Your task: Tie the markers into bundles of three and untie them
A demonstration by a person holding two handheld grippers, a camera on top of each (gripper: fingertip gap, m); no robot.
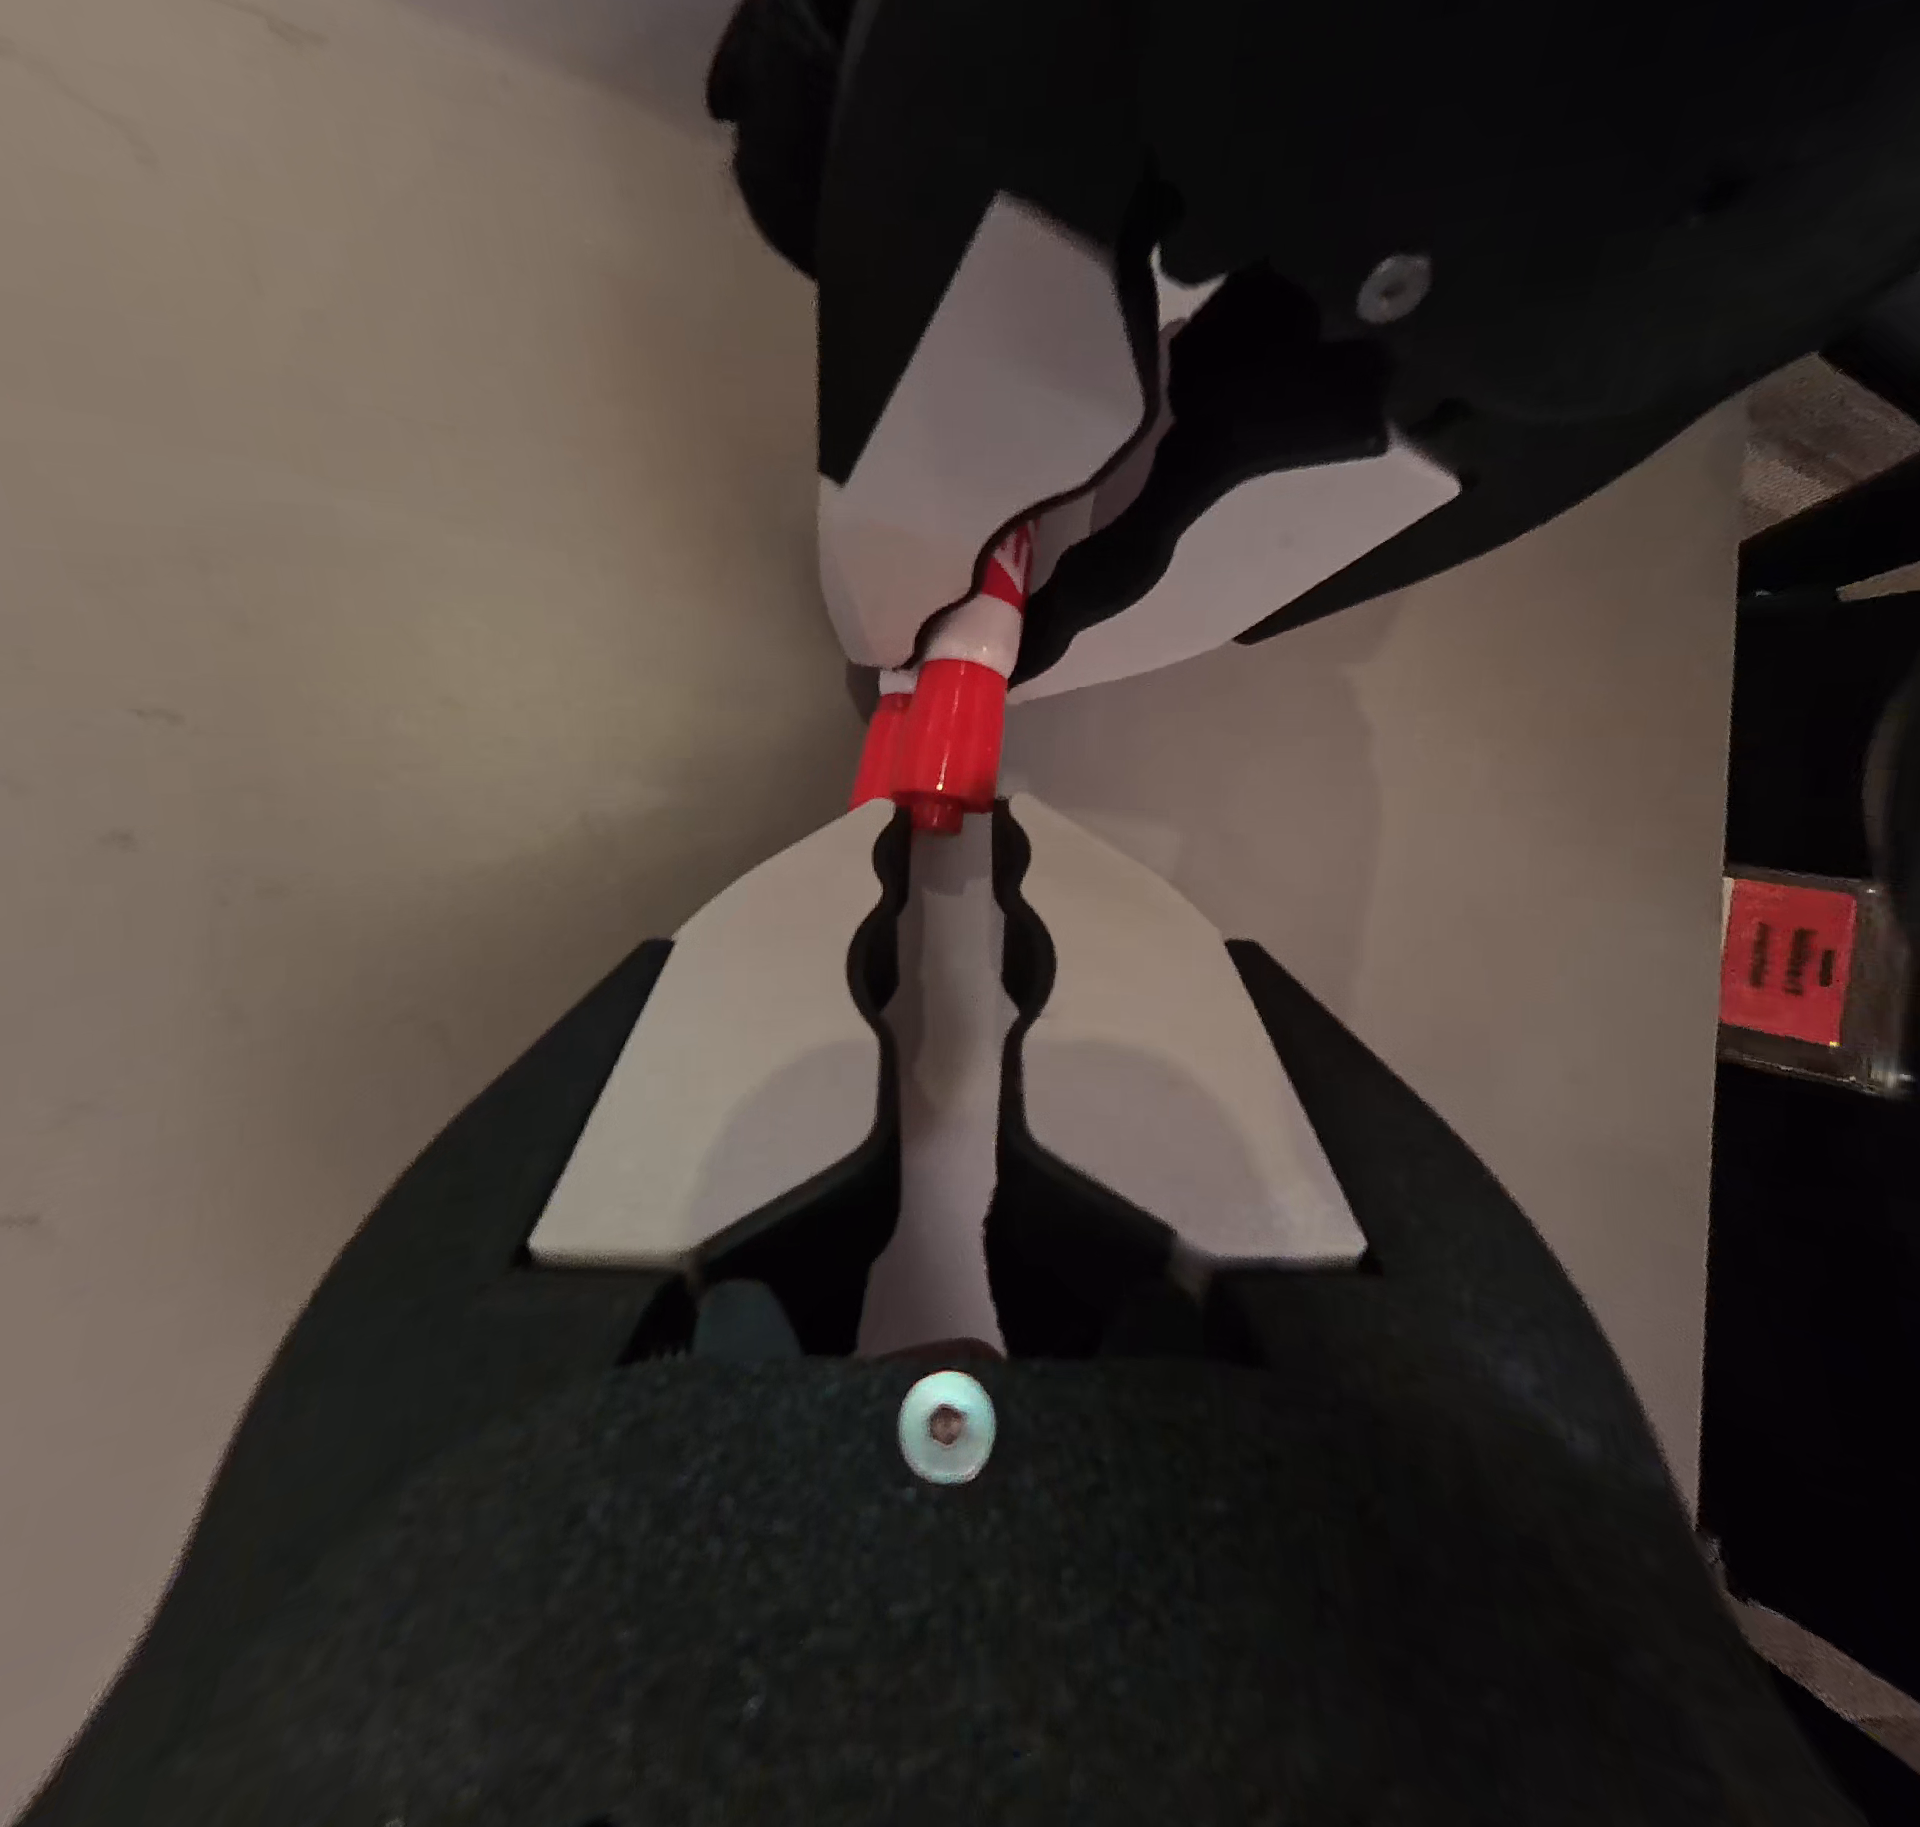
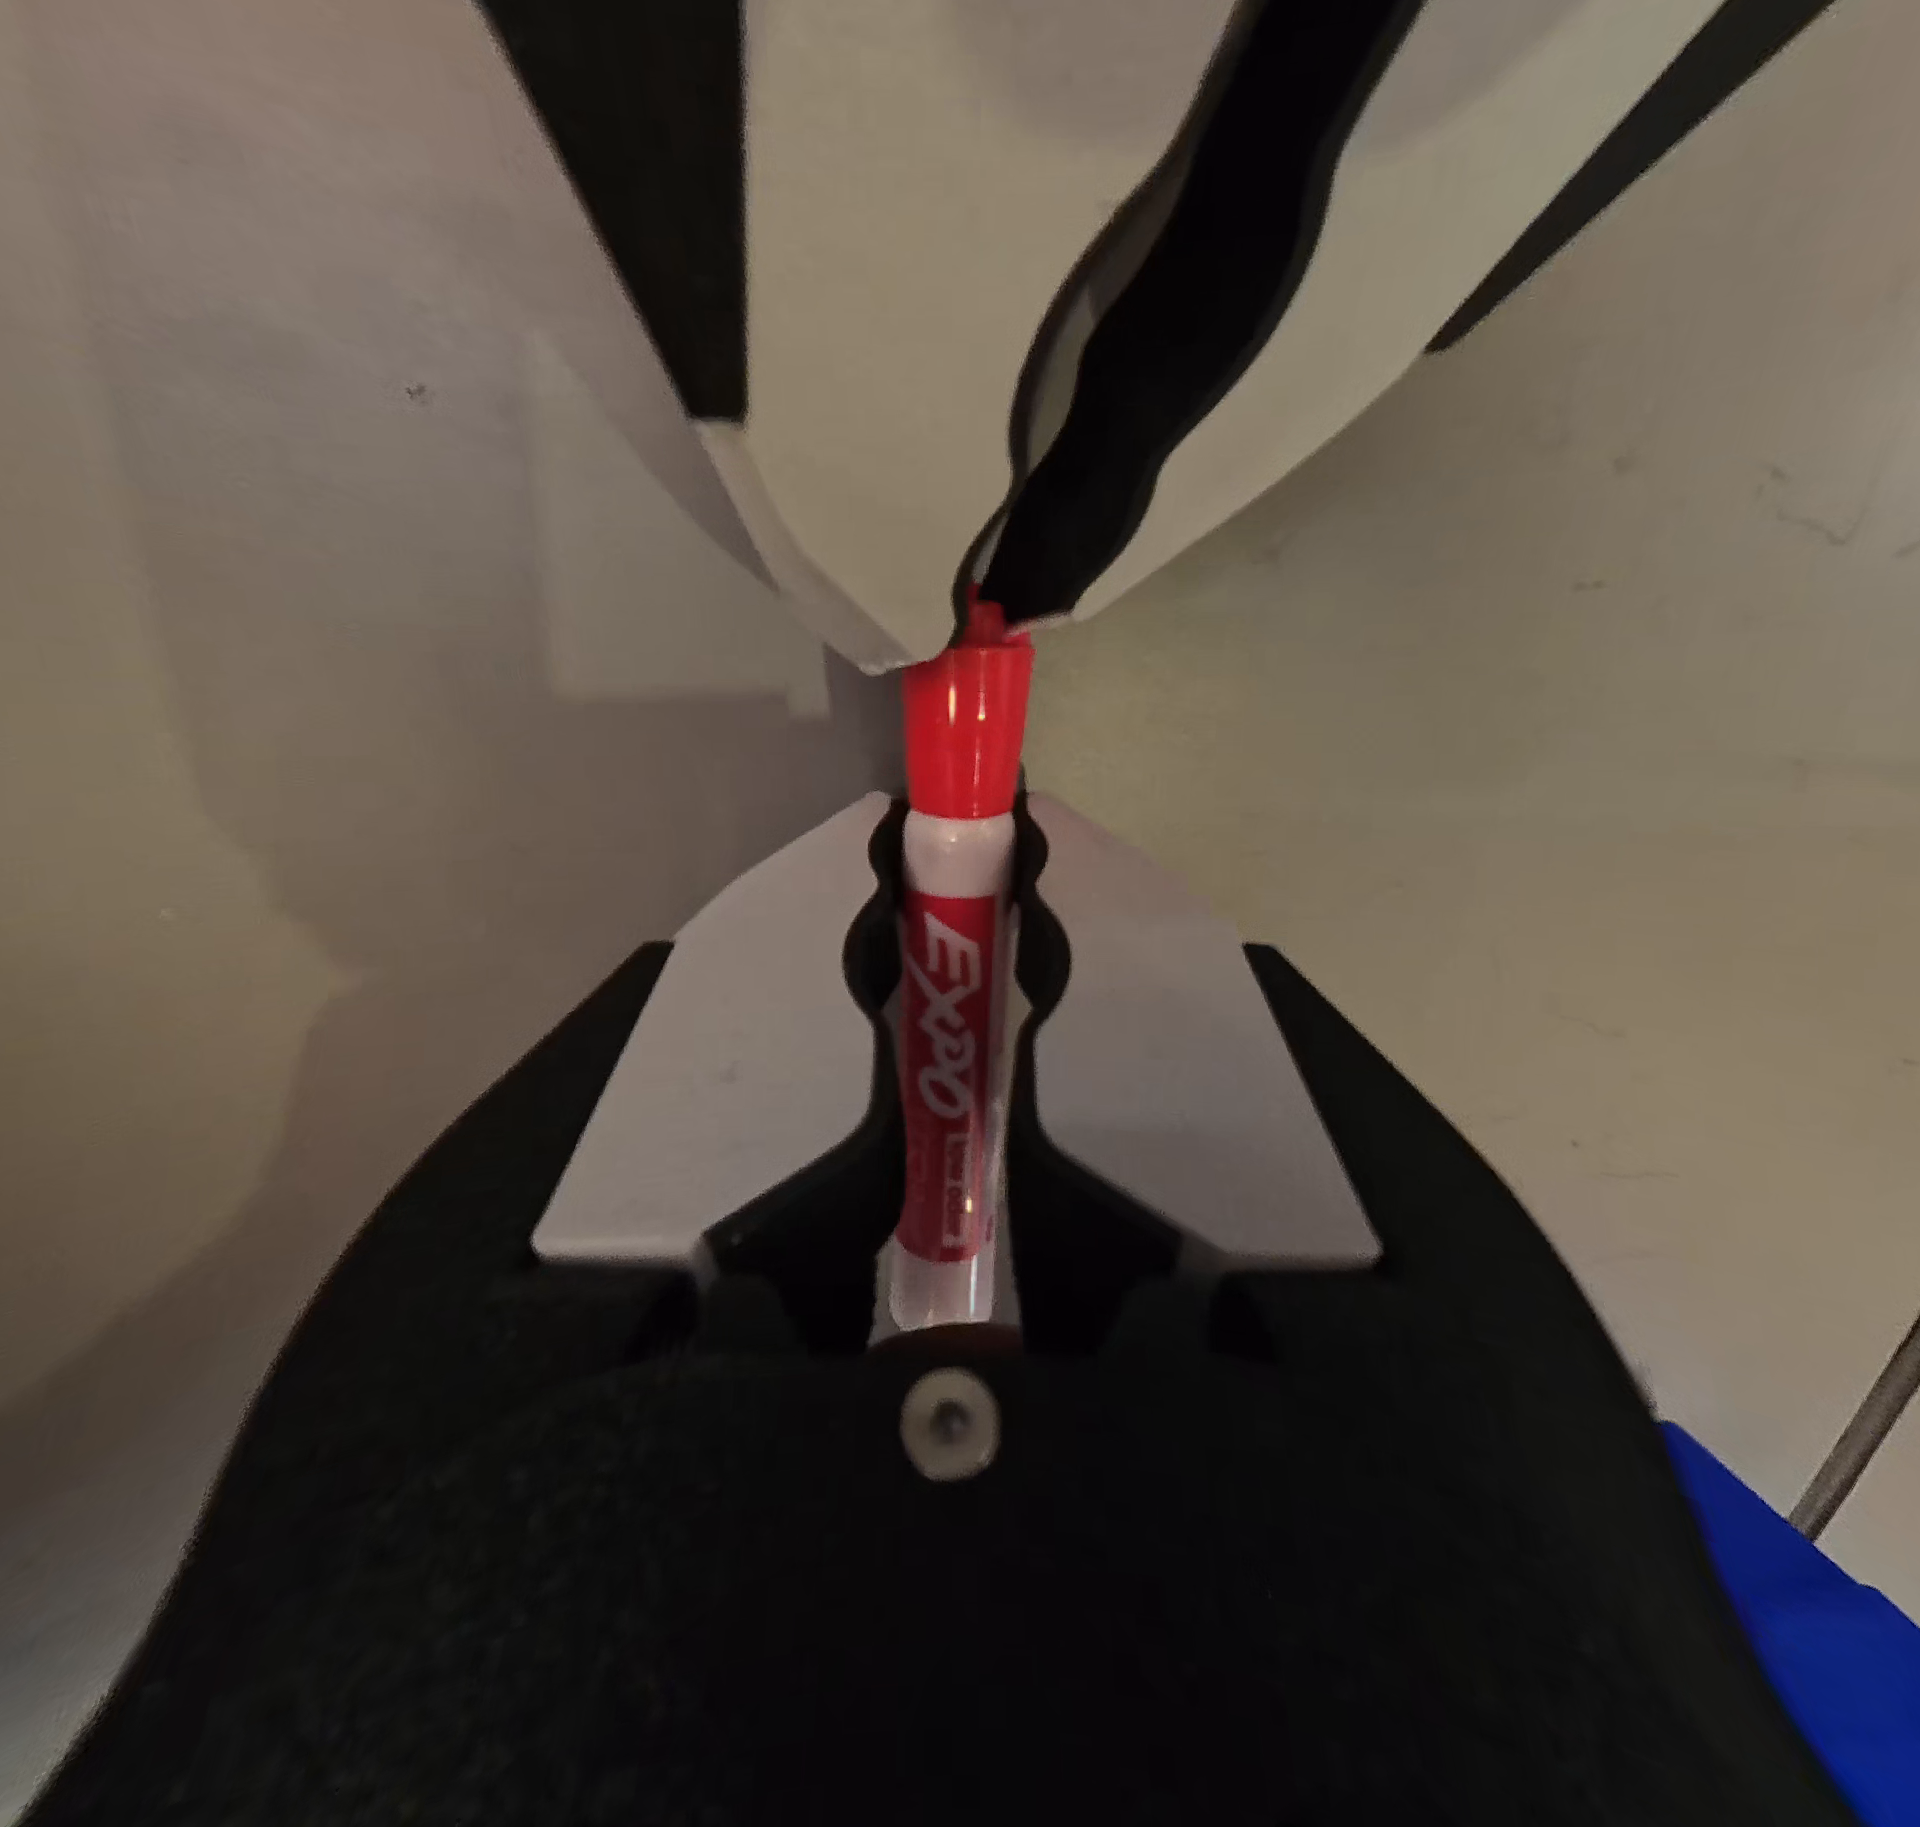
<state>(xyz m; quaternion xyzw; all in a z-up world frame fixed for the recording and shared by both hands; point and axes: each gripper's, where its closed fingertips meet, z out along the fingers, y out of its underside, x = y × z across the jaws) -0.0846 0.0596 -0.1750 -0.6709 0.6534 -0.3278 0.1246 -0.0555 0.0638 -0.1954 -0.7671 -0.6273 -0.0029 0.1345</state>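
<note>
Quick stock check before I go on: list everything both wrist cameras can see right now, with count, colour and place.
red markers: at least two, white barrels with red caps, held in the air between the two grippers; no tie visible
pale surface: one, off-white, behind everything
dark unit: one, black, right edge of the left wrist view
card in clear holder: one, red, on the dark unit's front
blue object: one, lower right corner of the right wrist view, kind unclear
thin rod: one, grey metal, beside the blue object
right gripper: black and white, shut on the barrels
left gripper: black and white, tips pinching a cap's end
</note>
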